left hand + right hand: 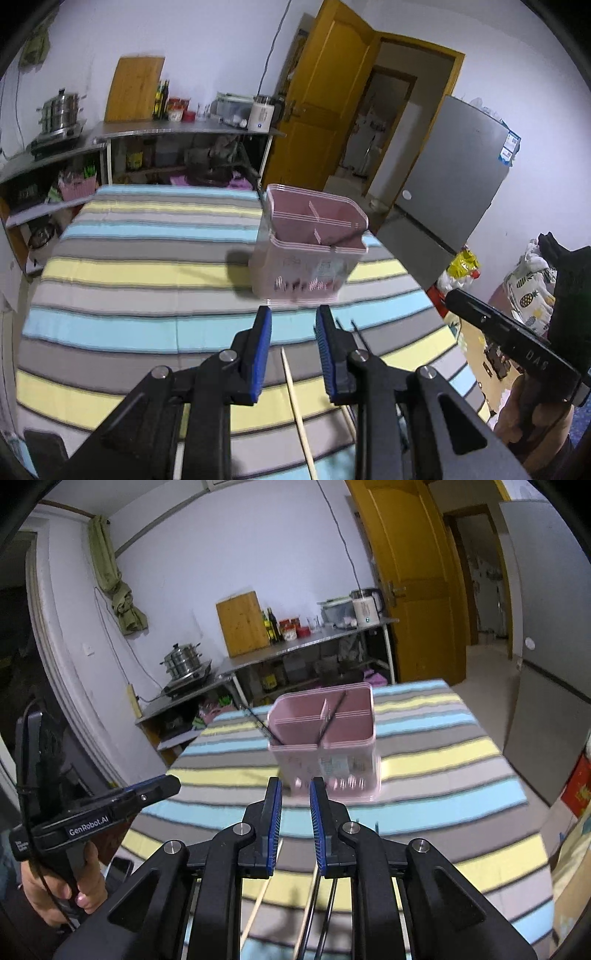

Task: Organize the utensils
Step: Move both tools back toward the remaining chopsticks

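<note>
– While the striped worktop [129,280] carries the pink holder [325,738], how far along are you?

– One dark chopstick [334,710] is in it. Pale chopsticks [297,410] and dark ones [328,904] lie loose near you.

– And your tools?

– Your left hand-held gripper [291,350] and right hand-held gripper [295,823] are spread, holding nothing.

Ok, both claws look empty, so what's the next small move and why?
Probably lower the open left claw onto the pale chopstick lying between its fingers on the striped cloth. The pink holder already has a dark chopstick inside; loose ones remain.
</note>
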The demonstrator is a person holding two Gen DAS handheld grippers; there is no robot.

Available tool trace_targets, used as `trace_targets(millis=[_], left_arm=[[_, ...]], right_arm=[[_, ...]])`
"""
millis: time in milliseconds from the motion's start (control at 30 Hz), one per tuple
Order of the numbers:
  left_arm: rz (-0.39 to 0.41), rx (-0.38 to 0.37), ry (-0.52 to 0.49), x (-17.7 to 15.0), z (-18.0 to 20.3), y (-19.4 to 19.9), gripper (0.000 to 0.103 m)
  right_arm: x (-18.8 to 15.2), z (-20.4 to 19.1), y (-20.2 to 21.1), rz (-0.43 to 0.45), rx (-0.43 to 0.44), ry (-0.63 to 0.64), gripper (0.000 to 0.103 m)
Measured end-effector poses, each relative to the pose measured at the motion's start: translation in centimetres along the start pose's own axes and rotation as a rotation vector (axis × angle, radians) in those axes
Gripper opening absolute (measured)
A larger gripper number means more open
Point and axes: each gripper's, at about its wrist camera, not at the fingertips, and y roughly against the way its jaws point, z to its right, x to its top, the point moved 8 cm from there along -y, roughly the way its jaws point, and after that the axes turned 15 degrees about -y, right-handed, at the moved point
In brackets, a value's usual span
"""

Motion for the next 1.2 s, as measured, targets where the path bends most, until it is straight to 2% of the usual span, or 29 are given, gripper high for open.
trace_targets(millis=[200, 533, 833, 1200], left_arm=[[-0.046, -0.006, 0.02, -3.4, 0.6, -0.5, 0.026], [-0.108, -0.018, 0.035, -6.1, 0.7, -2.7, 0.026], [-0.192, -0.058, 0.044, -8.4, 1.4, -6.4, 0.026], [-0.27, -0.066, 0.021, -9.8, 2.5, -10.1, 0.026]], right_arm=[[-2.9, 1.0, -0.2, -0.044, -0.006, -0.009, 0.016], [-6.2, 2.0, -2.3, -0.123, -0.009, -0.029, 0.016], [-7.3, 3.4, -3.4, -0.16, -0.02, -0.056, 0.016], [-8.9, 4.2, -5.4, -0.217, -0.021, -0.069, 0.016]])
